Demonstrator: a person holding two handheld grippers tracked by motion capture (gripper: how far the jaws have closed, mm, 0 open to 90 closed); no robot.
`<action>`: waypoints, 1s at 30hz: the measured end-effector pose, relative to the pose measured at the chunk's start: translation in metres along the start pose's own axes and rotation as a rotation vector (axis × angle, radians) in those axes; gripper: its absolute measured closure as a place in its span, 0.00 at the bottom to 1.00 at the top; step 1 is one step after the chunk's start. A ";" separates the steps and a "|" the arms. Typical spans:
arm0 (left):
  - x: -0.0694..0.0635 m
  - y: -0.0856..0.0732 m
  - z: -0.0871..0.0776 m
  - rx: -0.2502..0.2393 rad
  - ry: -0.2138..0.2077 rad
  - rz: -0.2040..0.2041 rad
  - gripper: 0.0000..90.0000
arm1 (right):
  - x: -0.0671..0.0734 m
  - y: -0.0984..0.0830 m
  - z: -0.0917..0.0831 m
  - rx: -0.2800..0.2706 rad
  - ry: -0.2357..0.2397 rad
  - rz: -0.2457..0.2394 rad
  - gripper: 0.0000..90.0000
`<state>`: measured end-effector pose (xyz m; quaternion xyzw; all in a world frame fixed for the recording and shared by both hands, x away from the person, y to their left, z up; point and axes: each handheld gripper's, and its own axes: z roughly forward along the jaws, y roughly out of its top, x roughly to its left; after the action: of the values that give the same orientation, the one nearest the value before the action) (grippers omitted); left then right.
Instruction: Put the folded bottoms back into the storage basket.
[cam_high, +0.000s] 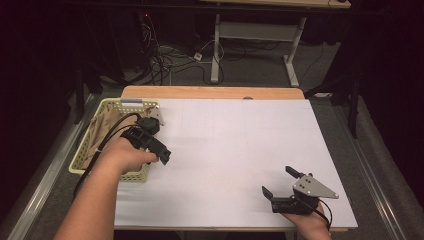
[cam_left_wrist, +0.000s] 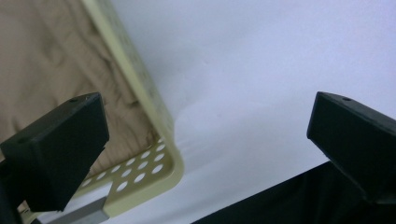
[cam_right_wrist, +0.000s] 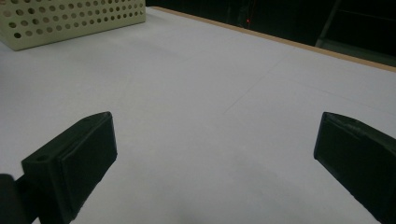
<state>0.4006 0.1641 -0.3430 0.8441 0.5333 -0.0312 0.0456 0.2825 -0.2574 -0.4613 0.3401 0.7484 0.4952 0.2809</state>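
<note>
Hovering over the near right corner of the pale yellow perforated basket (cam_high: 136, 176), the left gripper (cam_high: 161, 156) has its fingers spread wide and empty, one above the tan cloth (cam_left_wrist: 44, 60) lying crumpled inside the basket, the other outside the rim. To take the cloth cleanly, both fingers should probably shift inward past the basket's wall, which stands in the way, then drop onto a raised fold. The right gripper (cam_high: 281, 181), fingers likewise released and empty, rests well apart on the white surface (cam_high: 235, 145).
</note>
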 end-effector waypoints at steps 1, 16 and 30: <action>-0.003 0.001 0.001 -0.004 -0.004 0.007 0.00 | 0.000 0.000 0.000 0.001 0.002 -0.003 0.01; -0.039 0.018 0.010 -0.072 -0.051 0.114 0.00 | 0.001 -0.001 0.004 0.004 0.010 -0.006 0.01; -0.054 0.018 0.058 -0.109 -0.054 0.185 0.00 | 0.002 -0.002 0.002 0.002 0.015 -0.001 0.01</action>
<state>0.3934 0.1015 -0.3945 0.8849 0.4525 -0.0206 0.1086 0.2830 -0.2552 -0.4639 0.3361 0.7512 0.4970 0.2752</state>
